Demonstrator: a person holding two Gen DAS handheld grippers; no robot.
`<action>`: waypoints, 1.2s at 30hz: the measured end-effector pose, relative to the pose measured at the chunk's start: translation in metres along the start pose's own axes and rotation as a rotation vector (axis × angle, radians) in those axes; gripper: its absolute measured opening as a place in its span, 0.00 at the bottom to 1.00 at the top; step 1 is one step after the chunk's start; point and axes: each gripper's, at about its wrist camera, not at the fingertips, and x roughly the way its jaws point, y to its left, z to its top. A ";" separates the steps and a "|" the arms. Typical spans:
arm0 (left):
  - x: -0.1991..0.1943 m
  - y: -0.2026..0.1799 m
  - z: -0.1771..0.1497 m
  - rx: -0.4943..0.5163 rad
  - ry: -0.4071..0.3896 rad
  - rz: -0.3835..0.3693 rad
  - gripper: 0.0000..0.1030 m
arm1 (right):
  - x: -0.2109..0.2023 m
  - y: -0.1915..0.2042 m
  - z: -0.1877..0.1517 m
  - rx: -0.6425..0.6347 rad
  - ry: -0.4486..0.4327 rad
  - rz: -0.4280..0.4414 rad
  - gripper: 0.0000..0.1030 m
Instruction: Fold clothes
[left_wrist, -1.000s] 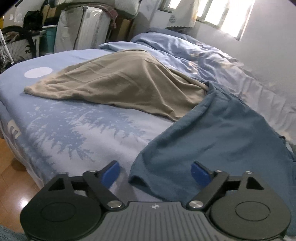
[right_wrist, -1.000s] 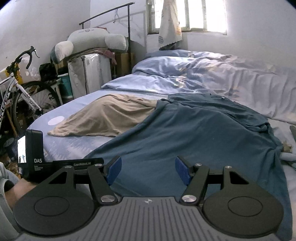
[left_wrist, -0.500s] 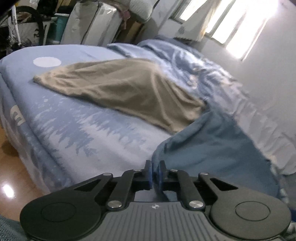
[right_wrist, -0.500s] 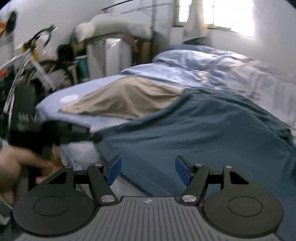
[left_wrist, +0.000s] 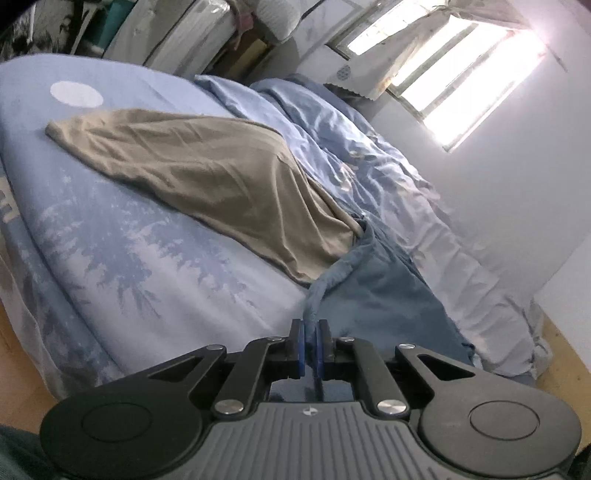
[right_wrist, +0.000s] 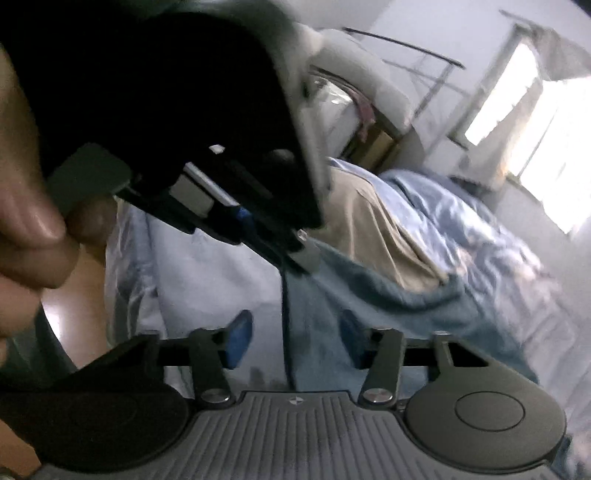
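A dark blue shirt (left_wrist: 388, 295) lies on the bed's near right side. My left gripper (left_wrist: 310, 343) is shut on its near corner and lifts a twisted strip of the cloth. A tan garment (left_wrist: 207, 177) lies spread further left, its end under the blue shirt. In the right wrist view my right gripper (right_wrist: 291, 338) is open and empty, its fingertips (right_wrist: 238, 338) either side of the hanging blue shirt (right_wrist: 369, 291). The left gripper's black body (right_wrist: 192, 147) and the hand holding it fill that view's upper left.
The bed sheet (left_wrist: 122, 258) is light blue with a tree print. A crumpled light blue duvet (left_wrist: 362, 155) lies along the far side by the wall. A window (left_wrist: 461, 70) is beyond. Wood floor (left_wrist: 569, 362) shows past the bed edges.
My left gripper closed on the blue shirt's corner and has lifted it up, drawing the cloth into a strip. My right gripper swung in beneath the left one and stays open.
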 end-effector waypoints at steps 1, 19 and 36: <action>0.001 0.001 0.000 -0.006 0.004 -0.009 0.03 | 0.003 0.004 0.001 -0.035 -0.007 -0.009 0.31; 0.015 0.027 -0.006 -0.272 0.036 -0.145 0.43 | 0.004 0.000 0.008 -0.074 -0.051 -0.002 0.02; 0.015 0.025 -0.002 -0.270 0.023 -0.207 0.01 | -0.021 0.001 -0.013 0.005 0.013 -0.062 0.38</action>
